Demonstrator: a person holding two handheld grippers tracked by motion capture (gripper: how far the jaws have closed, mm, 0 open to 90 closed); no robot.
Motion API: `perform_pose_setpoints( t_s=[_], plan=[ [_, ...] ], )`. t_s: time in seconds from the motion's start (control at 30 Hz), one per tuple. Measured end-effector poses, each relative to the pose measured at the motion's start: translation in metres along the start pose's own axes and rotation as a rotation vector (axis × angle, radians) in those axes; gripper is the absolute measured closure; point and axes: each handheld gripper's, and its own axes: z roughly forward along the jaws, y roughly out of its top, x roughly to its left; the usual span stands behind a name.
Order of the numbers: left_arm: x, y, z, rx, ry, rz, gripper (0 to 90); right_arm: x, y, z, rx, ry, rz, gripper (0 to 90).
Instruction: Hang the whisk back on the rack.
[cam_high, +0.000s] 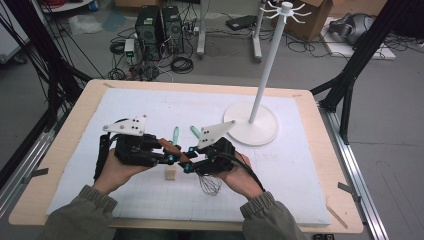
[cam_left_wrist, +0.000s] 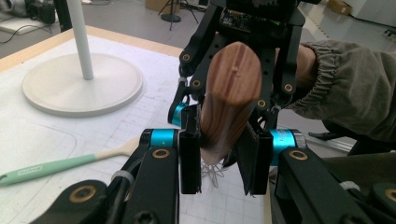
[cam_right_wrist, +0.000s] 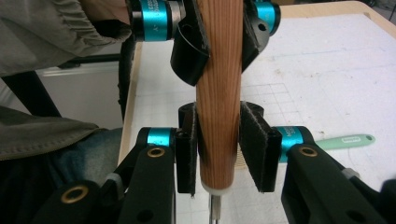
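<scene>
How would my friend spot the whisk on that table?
Start at the tall white stand on the white mat, then look toward the person, where the two grippers meet. Between them is the whisk: a brown wooden handle with thin wire loops below. The two spatulas nearby are mint green and lie flat.

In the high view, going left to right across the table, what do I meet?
Left gripper → wooden block → whisk → right gripper, overlapping it → white stand base.

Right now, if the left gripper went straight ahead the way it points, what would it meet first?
Probably the right gripper, facing it close ahead; both sets of jaws clamp the same wooden whisk handle. Depth is hard to judge.
</scene>
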Motion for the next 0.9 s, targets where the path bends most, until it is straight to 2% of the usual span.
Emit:
perform_pose_setpoints(
  t_s=[0.13, 0.2, 0.5, 0.63, 0.9],
  plan=[
    [-0.002, 0.000, 0.000, -0.012, 0.014, 0.004, 71.3, 0.000, 0.000, -0.001, -0.001, -0.001, 0.000, 72.6],
    [-0.002, 0.001, -0.003, -0.013, 0.046, 0.003, 59.9, -0.001, -0.002, -0.003, -0.009, -0.014, 0.016, 72.6],
    [-0.003, -0.005, -0.023, -0.040, 0.162, 0.002, 41.8, -0.012, -0.014, -0.028, -0.071, -0.058, 0.110, 72.7],
    [-0.004, -0.010, -0.029, -0.037, 0.206, -0.001, 35.3, -0.014, -0.018, -0.038, -0.093, -0.077, 0.119, 72.6],
    [-0.005, -0.020, -0.037, -0.041, 0.261, -0.013, 28.9, -0.020, -0.026, -0.056, -0.116, -0.114, 0.144, 72.7]
  ],
)
